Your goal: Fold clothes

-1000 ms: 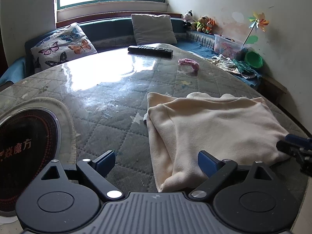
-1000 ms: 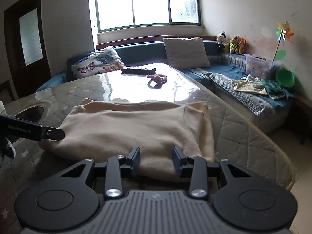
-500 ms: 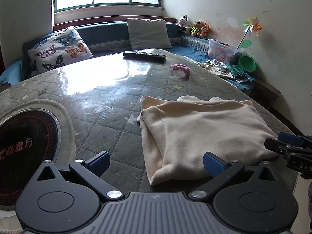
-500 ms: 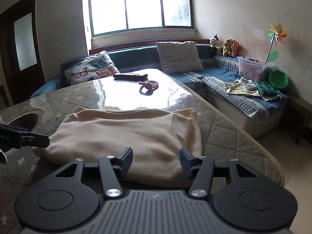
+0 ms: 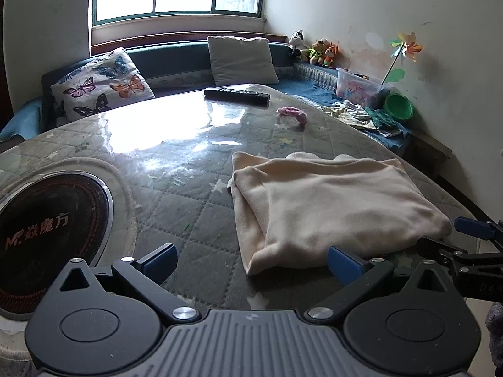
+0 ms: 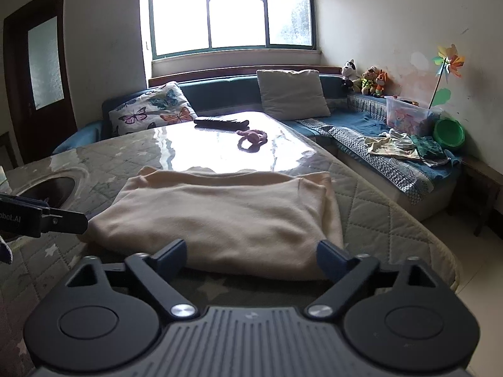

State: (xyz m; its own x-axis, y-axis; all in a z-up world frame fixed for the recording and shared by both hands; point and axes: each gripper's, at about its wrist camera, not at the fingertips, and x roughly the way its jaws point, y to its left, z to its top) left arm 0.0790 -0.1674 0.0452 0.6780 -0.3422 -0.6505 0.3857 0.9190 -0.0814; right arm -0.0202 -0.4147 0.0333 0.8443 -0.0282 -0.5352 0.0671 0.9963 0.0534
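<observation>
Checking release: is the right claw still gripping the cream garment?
No, the right claw stands wide open, its jaws having just opened, and the folded cream garment lies free on the table.

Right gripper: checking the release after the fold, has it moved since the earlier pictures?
Yes. The right gripper backed off the folded cream garment, now open; its jaws have just been opening, nothing between them.

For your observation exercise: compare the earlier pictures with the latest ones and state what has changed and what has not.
The right hand-held gripper has just been opening its jaws, which now stand wide with nothing pressed between them. Both it and the left hand-held gripper, open throughout, drew slightly back from the folded cream garment. The garment, black remote control and pink toy stayed put.
</observation>
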